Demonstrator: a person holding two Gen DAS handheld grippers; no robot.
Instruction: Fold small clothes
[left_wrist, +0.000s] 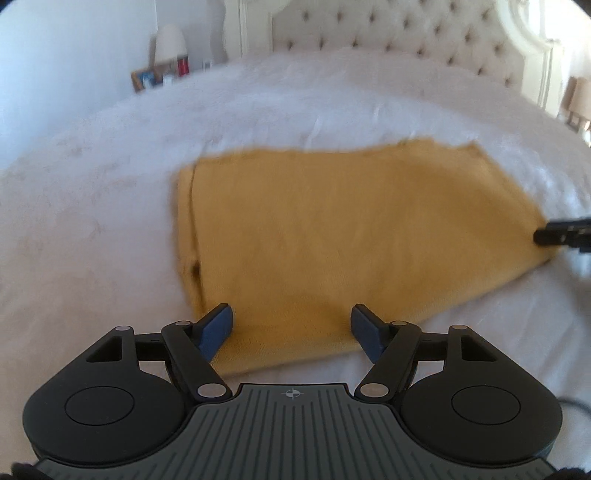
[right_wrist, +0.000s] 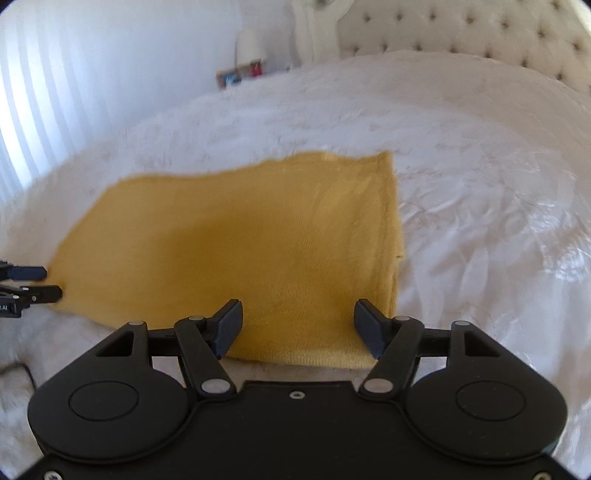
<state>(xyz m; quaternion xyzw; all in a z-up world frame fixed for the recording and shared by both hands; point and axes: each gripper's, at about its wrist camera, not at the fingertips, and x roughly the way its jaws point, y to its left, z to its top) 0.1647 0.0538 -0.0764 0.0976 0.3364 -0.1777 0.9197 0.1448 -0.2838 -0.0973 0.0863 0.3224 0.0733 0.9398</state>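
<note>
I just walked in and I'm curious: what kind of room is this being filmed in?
Most likely a bedroom. A mustard-yellow knit garment lies flat on a white fluffy bedspread, with a cream button-tufted headboard behind and a white-shaded bedside lamp at the side.

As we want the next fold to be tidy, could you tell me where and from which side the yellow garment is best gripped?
The yellow garment lies flat on the white bedspread. Probably grip its two near corners, coming in low from the near edge: the open left gripper and open right gripper already straddle that hem, so each could pinch a corner.
</note>
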